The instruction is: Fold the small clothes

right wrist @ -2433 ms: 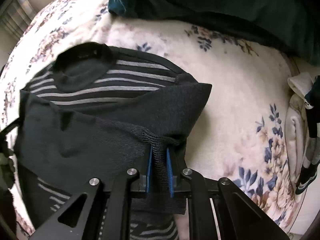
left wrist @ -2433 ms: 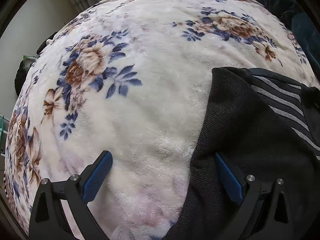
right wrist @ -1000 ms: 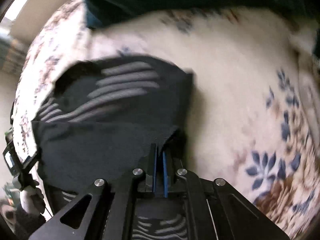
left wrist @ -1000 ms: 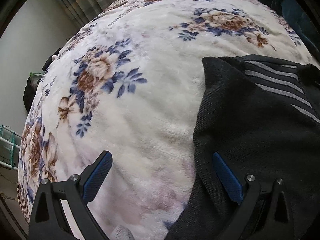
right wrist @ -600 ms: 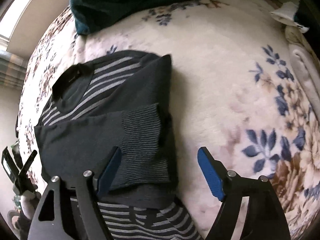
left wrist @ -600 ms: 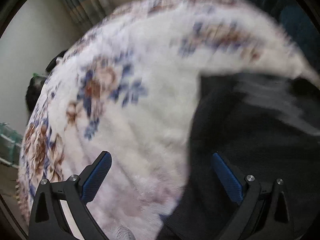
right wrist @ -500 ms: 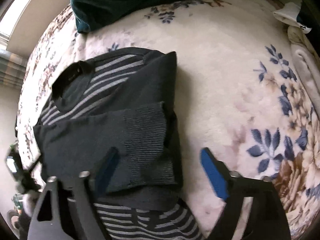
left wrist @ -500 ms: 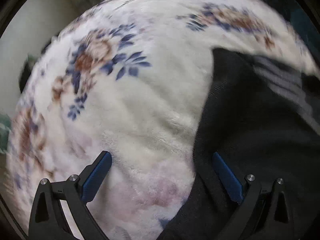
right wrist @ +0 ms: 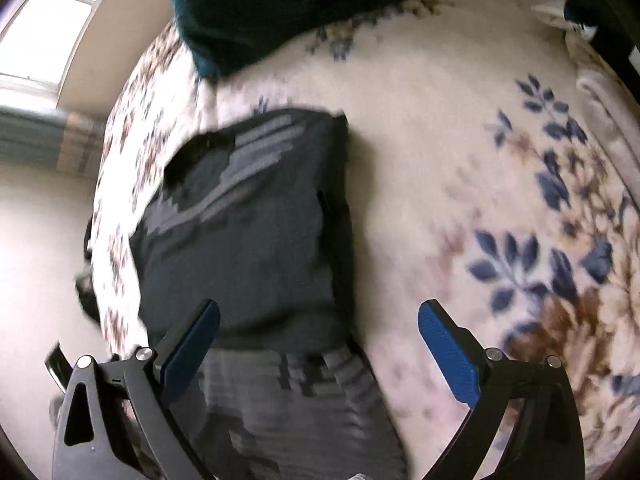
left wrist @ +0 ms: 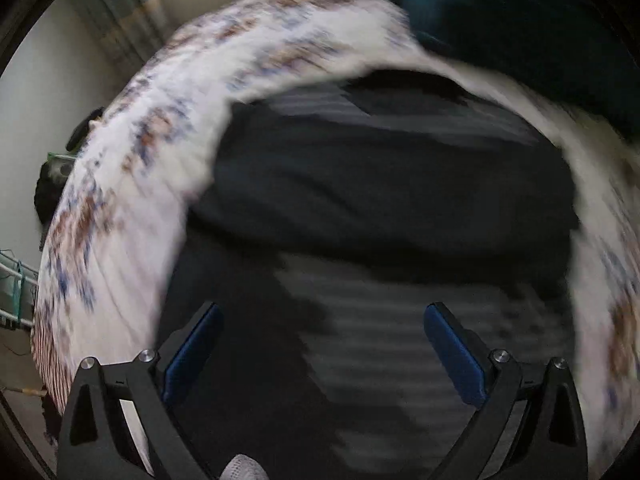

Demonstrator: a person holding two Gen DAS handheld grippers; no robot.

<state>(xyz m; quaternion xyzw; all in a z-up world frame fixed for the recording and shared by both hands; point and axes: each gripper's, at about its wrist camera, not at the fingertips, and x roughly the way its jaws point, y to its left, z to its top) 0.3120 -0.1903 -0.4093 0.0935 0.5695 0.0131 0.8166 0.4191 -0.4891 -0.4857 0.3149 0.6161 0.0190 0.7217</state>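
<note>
Left wrist view is smeared with motion blur, but I can make out my left hand-held gripper (left wrist: 320, 354) at the bottom of the frame, its blue pads (left wrist: 454, 354) spread wide with nothing gripped between them. Beneath it lies the dark striped sweater (left wrist: 380, 184), filling the centre of the view and running from about 11 o'clock down to 6 o'clock. Pale grey stripes show near its top edge and again lower down between the fingers. The sweater rests on a cream floral blanket (left wrist: 132, 208) that curves around it from 7 o'clock up to 12 o'clock. A dark teal cloth (left wrist: 512, 20) sits at 1 o'clock, at the far edge of the bed.

From the right wrist view, my right hand-held gripper (right wrist: 318, 350) also stands fully open and holds nothing. The sweater lies from the centre toward 7 o'clock, its folded dark panel above and striped fabric at the bottom, beside the left pad. Blue and brown flowers on the blanket spread at 3 to 4 o'clock. A window (right wrist: 48, 28) shows at 10 o'clock.
</note>
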